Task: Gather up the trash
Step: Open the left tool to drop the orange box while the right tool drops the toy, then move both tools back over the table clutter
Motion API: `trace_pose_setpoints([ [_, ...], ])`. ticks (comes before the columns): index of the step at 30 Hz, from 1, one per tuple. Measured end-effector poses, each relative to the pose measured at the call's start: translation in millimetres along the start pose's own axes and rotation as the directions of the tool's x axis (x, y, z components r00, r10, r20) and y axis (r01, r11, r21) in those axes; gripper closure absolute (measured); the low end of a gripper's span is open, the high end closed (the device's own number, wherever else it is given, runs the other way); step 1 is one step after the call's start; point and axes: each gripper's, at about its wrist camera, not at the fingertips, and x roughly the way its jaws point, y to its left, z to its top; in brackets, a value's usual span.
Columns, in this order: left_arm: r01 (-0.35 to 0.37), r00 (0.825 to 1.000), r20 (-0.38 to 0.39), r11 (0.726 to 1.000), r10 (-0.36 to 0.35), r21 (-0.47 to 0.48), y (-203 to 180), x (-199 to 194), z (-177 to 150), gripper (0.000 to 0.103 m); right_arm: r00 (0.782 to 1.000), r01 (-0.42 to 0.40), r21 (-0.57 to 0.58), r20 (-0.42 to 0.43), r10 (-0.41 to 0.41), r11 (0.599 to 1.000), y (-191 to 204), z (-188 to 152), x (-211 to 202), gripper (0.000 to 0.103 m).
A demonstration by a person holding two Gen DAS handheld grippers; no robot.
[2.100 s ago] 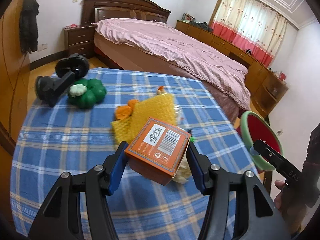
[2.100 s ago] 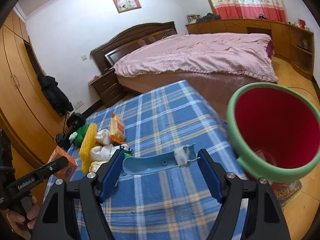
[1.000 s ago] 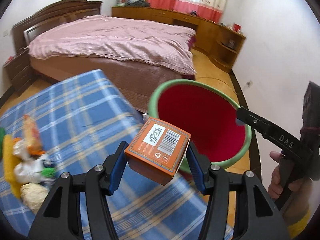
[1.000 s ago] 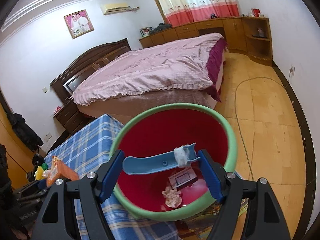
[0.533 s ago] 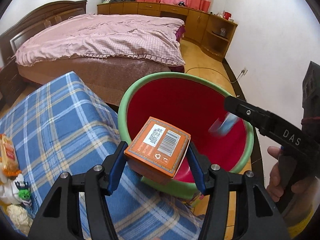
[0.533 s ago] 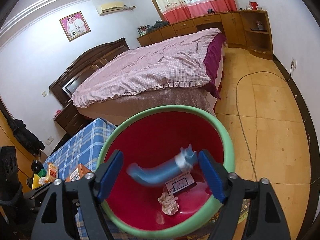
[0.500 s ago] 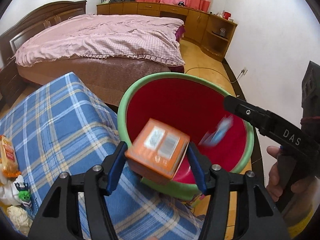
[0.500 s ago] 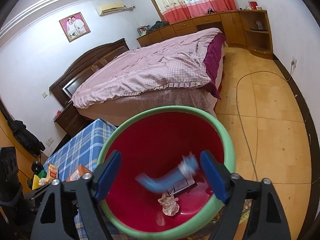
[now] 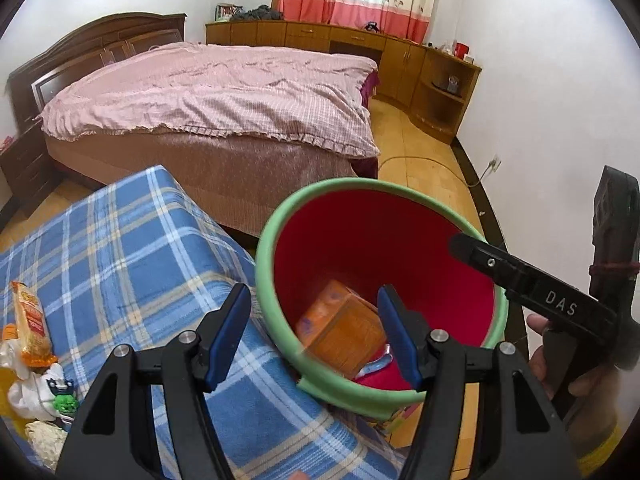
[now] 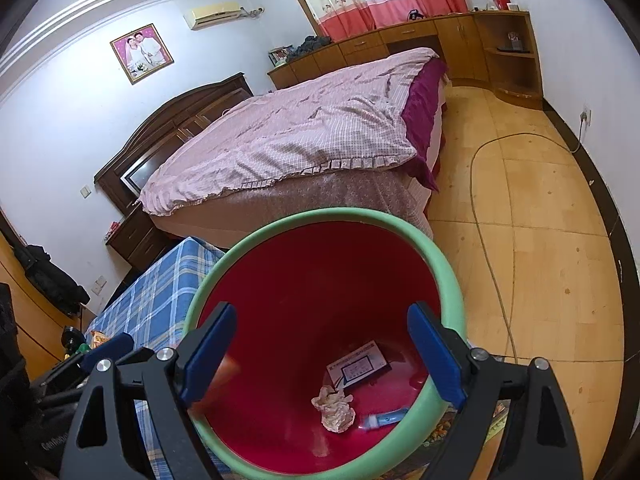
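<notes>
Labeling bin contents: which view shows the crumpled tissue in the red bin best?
Right wrist view: the crumpled tissue lies in plain sight on the bin floor. In the left wrist view the orange box covers that area, so the tissue isn't visible.

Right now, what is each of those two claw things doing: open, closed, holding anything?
Left gripper: open, holding nothing; the orange box is in the red bin.
Right gripper: open and empty above the bin.
</notes>
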Motion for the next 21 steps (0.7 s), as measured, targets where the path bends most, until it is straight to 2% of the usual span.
trace_pose_setpoints([
  [8,-0.016,1.000,-0.001,0.999,0.016,-0.049,20.1,-19.4,-8.5,0.037,1.000,0.001,-0.002,-0.010,-0.001,1.000,9.5,-4.4,-7.8,0.014],
  [21,-0.072,0.996,0.039,0.989,0.078,-0.127,63.1,-75.0,-29.5,0.037,0.998,-0.043,-0.043,-0.038,0.041,0.998,59.8,-31.3,-32.0,0.014],
])
